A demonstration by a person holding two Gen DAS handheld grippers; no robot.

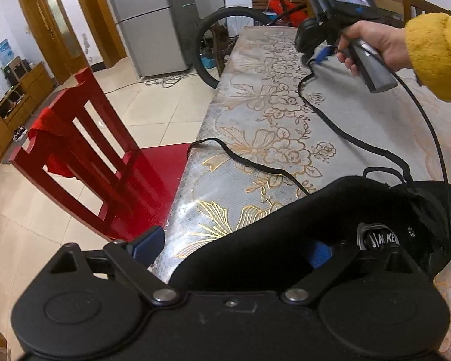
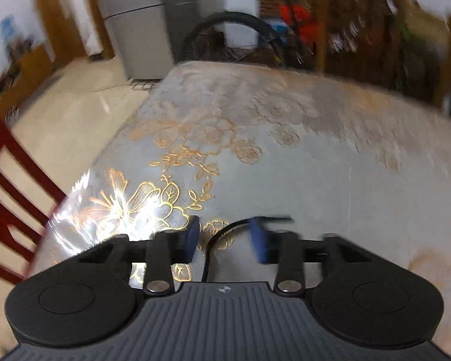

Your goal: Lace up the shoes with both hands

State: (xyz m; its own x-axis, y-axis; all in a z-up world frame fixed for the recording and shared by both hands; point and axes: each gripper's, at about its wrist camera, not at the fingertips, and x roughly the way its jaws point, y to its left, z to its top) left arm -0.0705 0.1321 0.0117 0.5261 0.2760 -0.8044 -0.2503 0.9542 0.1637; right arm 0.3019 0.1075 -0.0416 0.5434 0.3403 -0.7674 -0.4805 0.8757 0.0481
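Shoe [image 1: 255,225] at the table's [image 1: 345,114] near edge: our left gripper [image 1: 234,248] gapes around it, gripping nothing. Our right gripper [image 2: 225,237] stands half-open astride the lace [image 2: 216,234], so we judge pinching comes next.

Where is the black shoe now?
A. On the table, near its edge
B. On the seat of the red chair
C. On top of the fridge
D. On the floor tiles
A: the shoe lies on the flowered cloth of the table, close to the edge that faces the chair.
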